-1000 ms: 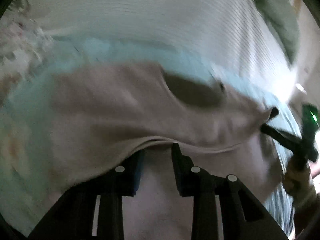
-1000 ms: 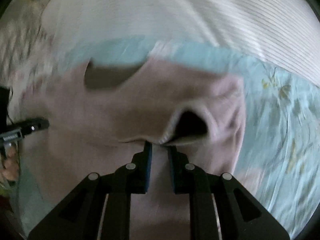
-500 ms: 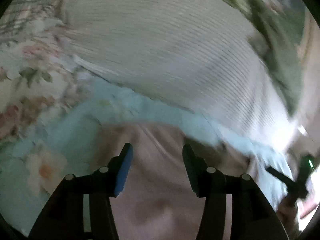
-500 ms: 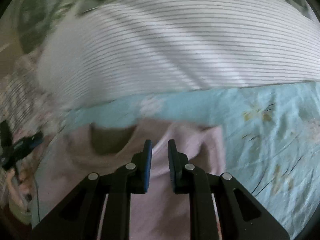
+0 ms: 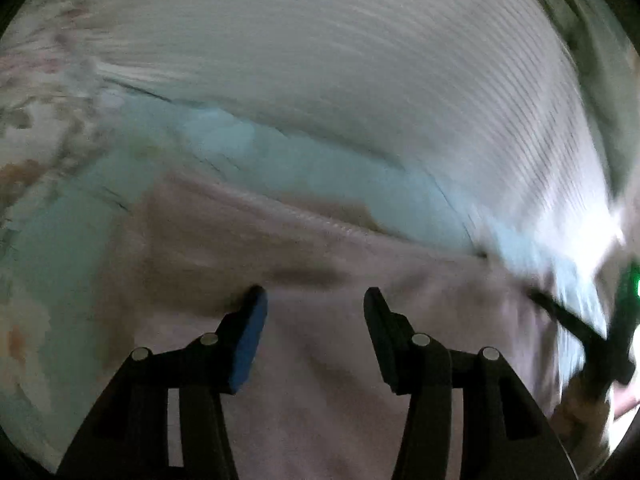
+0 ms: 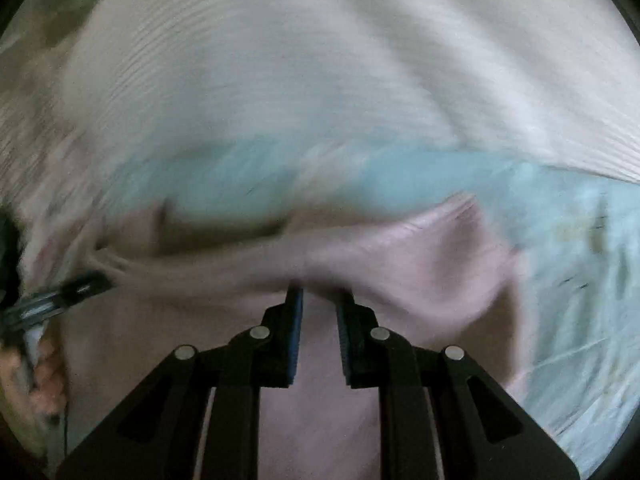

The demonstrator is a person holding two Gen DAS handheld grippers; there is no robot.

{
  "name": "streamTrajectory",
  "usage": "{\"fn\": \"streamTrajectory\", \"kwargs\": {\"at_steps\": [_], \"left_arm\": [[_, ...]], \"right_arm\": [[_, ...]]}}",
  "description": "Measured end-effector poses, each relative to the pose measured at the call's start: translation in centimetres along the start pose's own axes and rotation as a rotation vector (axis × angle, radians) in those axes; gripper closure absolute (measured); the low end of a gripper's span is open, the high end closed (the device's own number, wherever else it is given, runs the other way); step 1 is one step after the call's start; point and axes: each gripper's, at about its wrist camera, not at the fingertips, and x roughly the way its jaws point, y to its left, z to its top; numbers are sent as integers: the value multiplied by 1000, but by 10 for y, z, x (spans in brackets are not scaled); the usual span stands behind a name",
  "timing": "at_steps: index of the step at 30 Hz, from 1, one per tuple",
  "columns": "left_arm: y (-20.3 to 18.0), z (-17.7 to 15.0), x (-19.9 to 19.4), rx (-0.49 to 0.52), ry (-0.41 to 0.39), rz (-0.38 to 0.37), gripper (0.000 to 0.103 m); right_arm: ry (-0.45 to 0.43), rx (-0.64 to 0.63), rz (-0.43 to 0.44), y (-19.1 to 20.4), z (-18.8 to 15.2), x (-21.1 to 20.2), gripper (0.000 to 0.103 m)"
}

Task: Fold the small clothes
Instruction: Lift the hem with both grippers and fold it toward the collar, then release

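A small pale pink garment [image 5: 320,360] lies on a light blue floral sheet [image 5: 304,168]. My left gripper [image 5: 314,304] is open and empty, with the pink cloth under and between its fingers. In the right wrist view the garment [image 6: 400,264] bunches into a fold at my right gripper [image 6: 319,294], whose narrowly spaced jaws pinch the fold's edge. The right gripper also shows in the left wrist view [image 5: 576,328], at the garment's right side. The left gripper shows in the right wrist view [image 6: 76,290], at the left. Both views are blurred by motion.
A white striped blanket [image 5: 360,60] is heaped behind the garment and also shows in the right wrist view [image 6: 320,60]. A floral pink and cream cloth [image 5: 36,92] lies at the left. Bare blue sheet [image 6: 580,280] extends to the right.
My left gripper let go of the garment and opened wide. The lifted edge came down onto the sheet. My right gripper kept its hold and moved with the fold.
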Motion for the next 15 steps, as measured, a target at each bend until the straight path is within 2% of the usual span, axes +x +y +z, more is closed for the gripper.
{"fn": "streamTrajectory", "kwargs": {"at_steps": [2,5,12,13,14,15], "left_arm": [[17,9,-10,-70,-39,32,48],[29,-5,-36,-99,-77,9,47],[27,-92,-116,-122,-90,-82,41],[27,-106,-126,-131,-88,-93,39],[26,-119,-135,-143,-87,-105,37],[26,-132,-142,-158,-84,-112,32]], "right_arm": [[-10,109,-24,-20,9,1,85],[2,181,26,-37,4,-6,85],[18,163,152,-31,-52,-51,83],[25,166,164,-30,-61,-58,76],[31,169,179,-28,-69,-66,63],[30,174,195,-26,-79,-74,57]]}}
